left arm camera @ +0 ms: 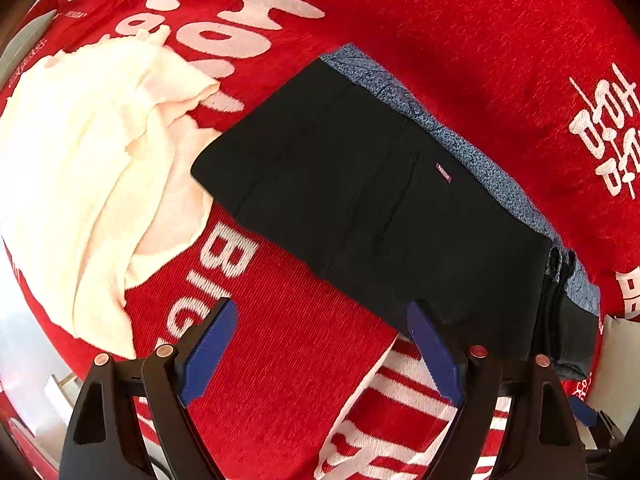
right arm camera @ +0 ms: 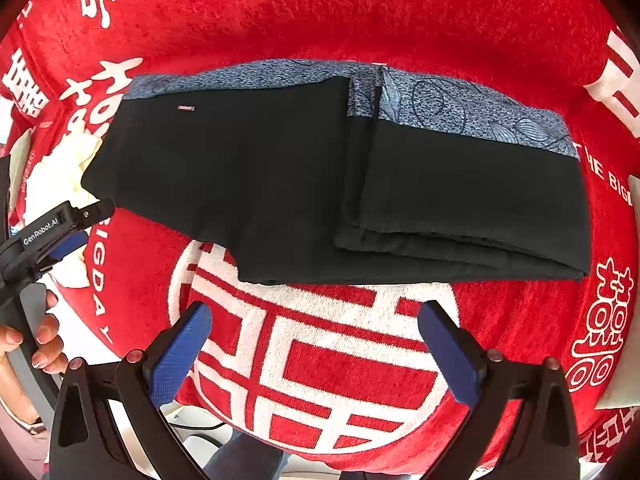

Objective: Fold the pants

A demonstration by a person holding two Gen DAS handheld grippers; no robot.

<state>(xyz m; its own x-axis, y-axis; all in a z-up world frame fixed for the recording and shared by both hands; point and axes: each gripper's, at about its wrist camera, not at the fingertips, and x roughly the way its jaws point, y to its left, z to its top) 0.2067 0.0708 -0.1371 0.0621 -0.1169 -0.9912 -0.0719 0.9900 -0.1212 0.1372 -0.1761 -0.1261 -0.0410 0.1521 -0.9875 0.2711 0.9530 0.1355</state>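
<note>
- Black pants (right arm camera: pixel 280 184), folded into a flat stack, lying on red blanket (right arm camera: pixel 400 20) atop blue patterned garment (right arm camera: pixel 460 108)
- Cream cloth (left arm camera: pixel 80 152): touching pants' end
- Left claw (left arm camera: pixel 320 344): fingers apart, empty, just beside pants' edge
- Right claw (right arm camera: pixel 316 340): fingers apart, empty, near pants

Black pants (right arm camera: pixel 280 184); blue-speckled garment (right arm camera: pixel 460 104) at twelve o'clock of them. Red blanket (right arm camera: pixel 400 8) with white lettering; cream cloth (left arm camera: pixel 80 152).

surface: red blanket (right arm camera: pixel 400 20) — white characters | on it: folded pants (right arm camera: pixel 260 184), cream cloth (left arm camera: pixel 80 160)
</note>
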